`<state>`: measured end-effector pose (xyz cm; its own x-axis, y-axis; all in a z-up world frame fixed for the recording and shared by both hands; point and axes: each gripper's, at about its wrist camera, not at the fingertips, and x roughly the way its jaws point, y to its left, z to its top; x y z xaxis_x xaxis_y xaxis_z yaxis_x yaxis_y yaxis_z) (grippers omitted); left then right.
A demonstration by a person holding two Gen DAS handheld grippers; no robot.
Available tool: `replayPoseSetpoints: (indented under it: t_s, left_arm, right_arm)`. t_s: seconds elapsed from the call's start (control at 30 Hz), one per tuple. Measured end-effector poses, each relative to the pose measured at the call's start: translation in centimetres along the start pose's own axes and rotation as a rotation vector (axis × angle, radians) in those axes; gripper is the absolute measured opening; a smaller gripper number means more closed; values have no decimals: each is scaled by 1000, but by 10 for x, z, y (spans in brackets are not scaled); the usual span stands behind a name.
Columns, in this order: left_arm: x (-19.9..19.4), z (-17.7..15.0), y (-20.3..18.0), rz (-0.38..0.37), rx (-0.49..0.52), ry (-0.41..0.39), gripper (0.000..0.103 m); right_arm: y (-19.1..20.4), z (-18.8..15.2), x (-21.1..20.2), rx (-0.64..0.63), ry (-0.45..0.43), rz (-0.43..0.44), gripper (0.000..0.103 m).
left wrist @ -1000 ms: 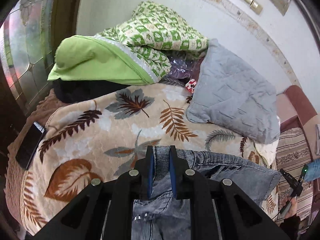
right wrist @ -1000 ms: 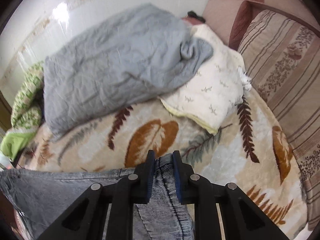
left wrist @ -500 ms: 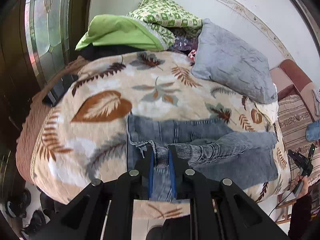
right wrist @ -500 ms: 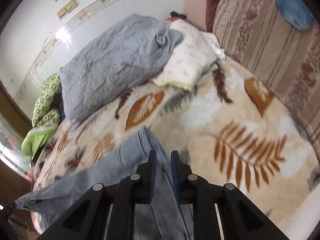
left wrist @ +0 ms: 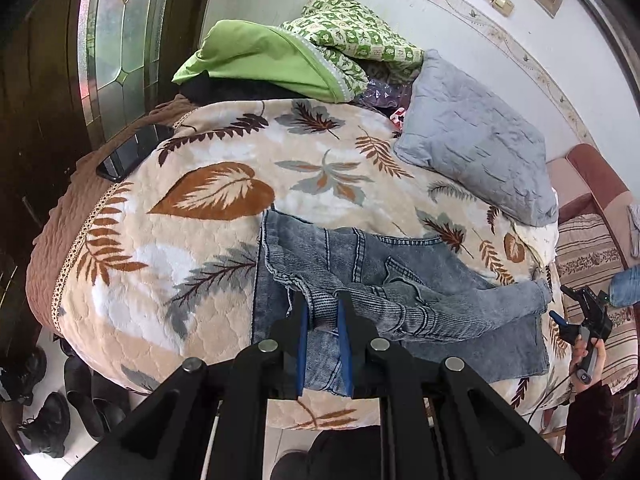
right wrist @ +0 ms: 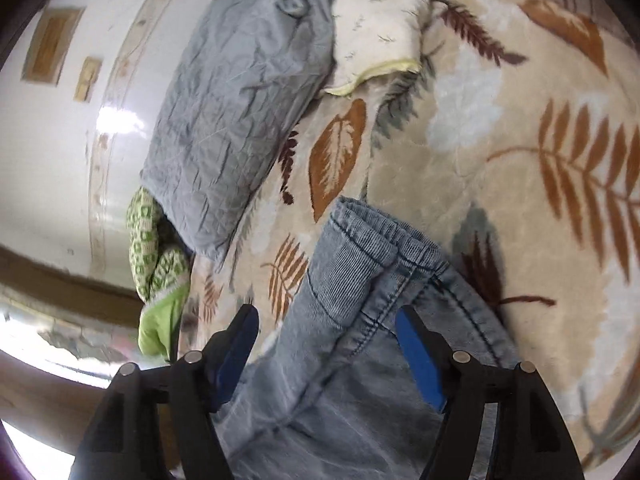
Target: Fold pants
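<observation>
Grey-blue denim pants point(left wrist: 384, 280) lie crumpled across the near half of a bed covered by a beige leaf-print blanket point(left wrist: 208, 200). My left gripper point(left wrist: 323, 312) is shut on a ribbed fold of the pants near the bed's front edge. In the right wrist view the pants' cuffed leg ends point(right wrist: 384, 248) lie on the blanket between my right gripper's point(right wrist: 328, 316) jaws, which are opening. Its blue pads point(right wrist: 420, 356) stand well apart and clear of the cloth. That right gripper point(left wrist: 580, 312) also shows at the far right of the left wrist view, held in a hand.
A grey pillow point(left wrist: 472, 140), a cream pillow point(right wrist: 380, 28) and green bedding point(left wrist: 272, 56) crowd the far side by the wall. A dark phone point(left wrist: 132, 152) lies near the bed's left edge. Shoes point(left wrist: 60, 400) stand on the floor below left. A striped sofa point(left wrist: 588, 256) is at the right.
Both grippers pulled the pants back and down onto the blanket. The right gripper rolled, then let go of the leg ends and its jaws spread. The left kept its grip.
</observation>
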<state>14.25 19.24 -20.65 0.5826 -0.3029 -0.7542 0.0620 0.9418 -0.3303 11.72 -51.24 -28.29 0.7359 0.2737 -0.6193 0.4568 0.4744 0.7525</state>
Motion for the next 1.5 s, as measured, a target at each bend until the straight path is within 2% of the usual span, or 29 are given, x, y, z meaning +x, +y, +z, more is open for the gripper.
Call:
replayPoseSetpoints:
  t_s: [0.23, 0.33, 0.37, 0.4, 0.43, 0.5, 0.67, 0.8, 0.87, 0.93, 1.0, 1.1, 1.23, 1.3, 1.33, 1.37, 1.5]
  left_arm:
    - [3, -3, 7, -14, -32, 10, 14]
    - [5, -5, 11, -18, -46, 14, 14]
    - [5, -5, 12, -19, -48, 16, 14]
    - [6, -5, 12, -18, -49, 18, 14]
    - [7, -4, 13, -17, -50, 20, 14]
    - [10, 0, 15, -18, -55, 20, 14]
    - [19, 30, 17, -25, -72, 7, 14]
    - [22, 82, 17, -18, -100, -50, 13]
    - [12, 110, 20, -42, -141, -102, 12]
    - [-9, 132, 22, -81, -152, -194, 12]
    - [-23, 138, 20, -109, -145, -230, 12]
    - [-26, 120, 18, -138, -130, -204, 12]
    - [-2, 63, 19, -116, -116, -16, 17]
    - [6, 30, 27, -89, -126, 62, 31]
    - [9, 19, 31, -76, -141, 84, 41]
    - [11, 2, 39, -58, -173, 108, 47]
    - [11, -41, 55, -62, -276, 149, 50]
  right_arm:
    - [-3, 16, 22, 70, -35, -51, 73]
    - [-7, 21, 33, 89, -30, -75, 67]
    - [-6, 21, 35, 85, -32, -81, 54]
    - [-4, 21, 36, 69, -35, -93, 34]
    - [0, 20, 38, 49, -30, -104, 26]
    - [10, 20, 36, 17, -42, -128, 21]
    - [37, 34, 29, 8, -82, -61, 17]
    - [72, 59, 25, 50, -119, 39, 15]
    - [96, 70, 16, 48, -148, 95, 15]
    - [123, 77, 3, 12, -179, 142, 15]
    - [149, 73, -17, -61, -219, 157, 15]
    - [161, 57, -29, -164, -244, 94, 15]
    - [124, 35, -31, -140, -219, 55, 15]
    - [99, 25, -37, -111, -216, 50, 15]
    - [87, 21, -41, -100, -216, 45, 15]
    - [76, 16, -46, -93, -218, 40, 15]
    - [34, -3, -75, -68, -230, 22, 15]
